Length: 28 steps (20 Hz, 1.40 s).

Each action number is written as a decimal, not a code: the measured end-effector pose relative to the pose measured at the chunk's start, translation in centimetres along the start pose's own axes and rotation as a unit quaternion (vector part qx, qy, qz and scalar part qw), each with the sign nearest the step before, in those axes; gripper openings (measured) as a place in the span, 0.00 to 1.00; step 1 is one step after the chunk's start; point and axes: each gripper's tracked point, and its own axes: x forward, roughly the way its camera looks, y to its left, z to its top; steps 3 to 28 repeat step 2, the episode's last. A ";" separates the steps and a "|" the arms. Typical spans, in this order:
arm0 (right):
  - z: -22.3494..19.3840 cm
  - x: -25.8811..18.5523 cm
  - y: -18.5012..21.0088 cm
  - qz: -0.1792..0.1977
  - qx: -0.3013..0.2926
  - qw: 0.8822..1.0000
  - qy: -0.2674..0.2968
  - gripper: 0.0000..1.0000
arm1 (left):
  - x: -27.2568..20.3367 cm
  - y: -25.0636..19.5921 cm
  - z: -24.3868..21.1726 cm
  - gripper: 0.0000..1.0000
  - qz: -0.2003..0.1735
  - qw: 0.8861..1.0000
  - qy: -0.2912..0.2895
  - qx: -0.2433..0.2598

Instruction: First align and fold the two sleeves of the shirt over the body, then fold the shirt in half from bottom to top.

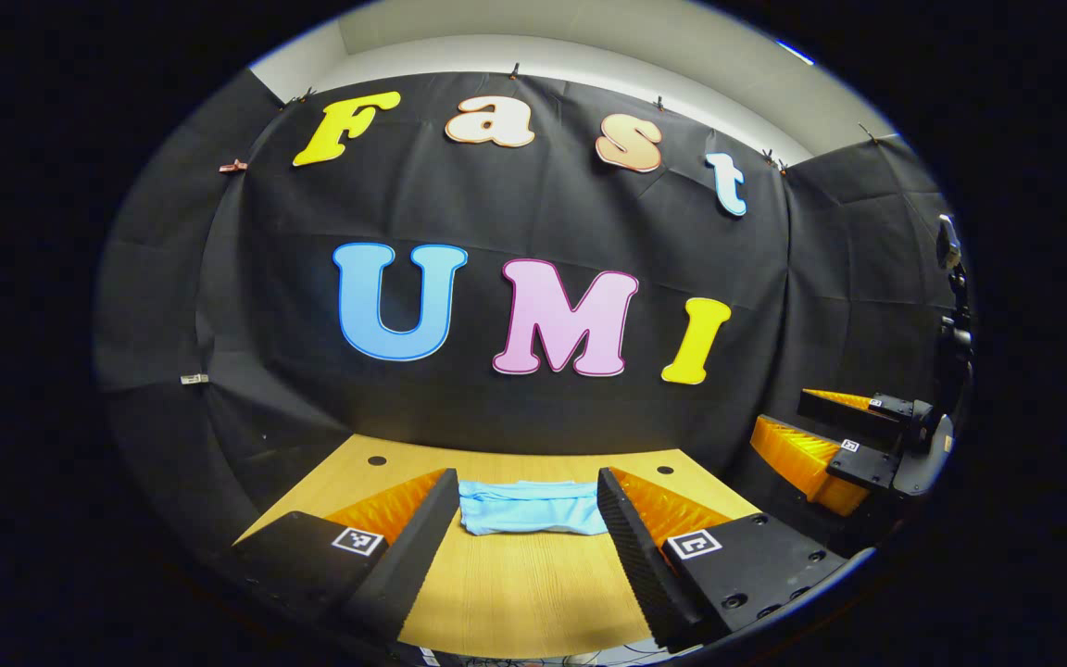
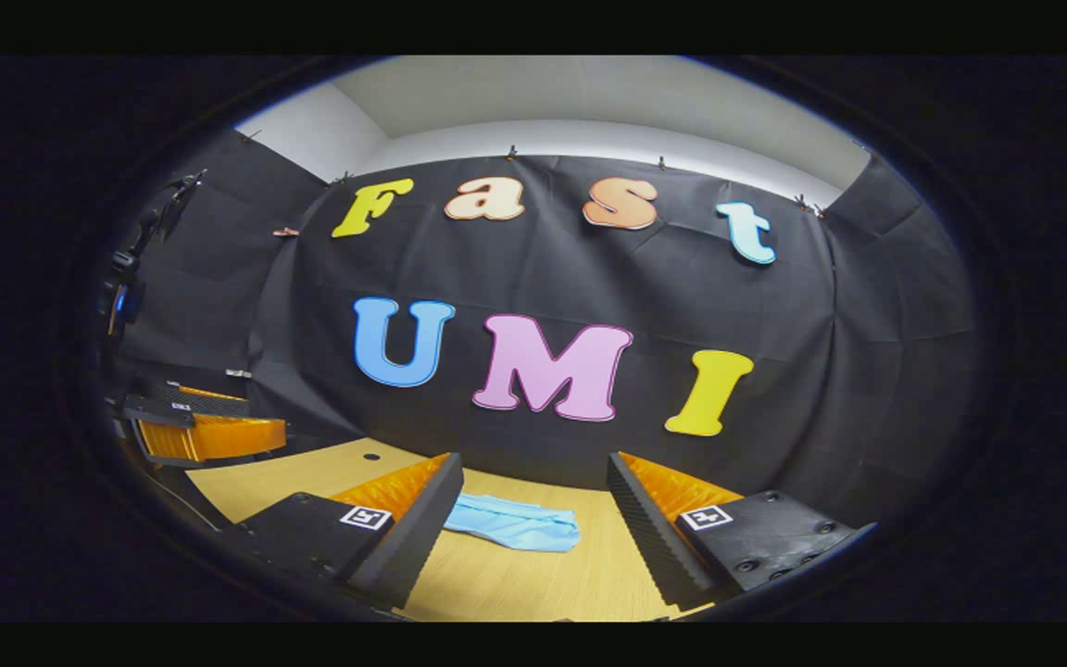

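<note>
Both grippers [image 1: 527, 477] [image 2: 533, 461] have black screwed bodies with square markers

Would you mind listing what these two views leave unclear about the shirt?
- Shirt, left gripper view: both ends are hidden behind the left tool's fingers.
- Shirt, right gripper view: its left end is hidden behind a finger of the right tool.
- Both views: too small to tell sleeves or fold layers.

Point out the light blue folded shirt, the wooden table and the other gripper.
Light blue folded shirt [image 1: 531, 508]: left gripper view, middle of the cloth.
Wooden table [image 1: 524, 593]: left gripper view, bare top before the shirt.
Right gripper [image 1: 853, 431]: left gripper view, far right, between its fingertips.
</note>
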 end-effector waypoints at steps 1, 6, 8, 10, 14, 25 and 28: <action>0.1 -0.5 -0.3 -0.003 -0.006 1.000 -0.001 0.95 | -0.4 0.2 0.0 0.95 0.003 1.000 0.001 0.001; 0.4 -1.0 -0.4 -0.004 -0.008 1.000 -0.002 0.97 | -0.6 0.5 0.1 0.95 0.006 1.000 0.002 0.003; 0.4 -1.0 -0.4 -0.004 -0.008 1.000 -0.002 0.97 | -0.6 0.5 0.1 0.95 0.006 1.000 0.002 0.003; 0.4 -1.0 -0.4 -0.004 -0.008 1.000 -0.002 0.97 | -0.6 0.5 0.1 0.95 0.006 1.000 0.002 0.003; 0.4 -1.0 -0.4 -0.004 -0.008 1.000 -0.002 0.97 | -0.6 0.5 0.1 0.95 0.006 1.000 0.002 0.003; 0.4 -1.0 -0.4 -0.004 -0.008 1.000 -0.002 0.97 | -0.6 0.5 0.1 0.95 0.006 1.000 0.002 0.003; 0.4 -1.0 -0.4 -0.004 -0.008 1.000 -0.002 0.97 | -0.6 0.5 0.1 0.95 0.006 1.000 0.002 0.003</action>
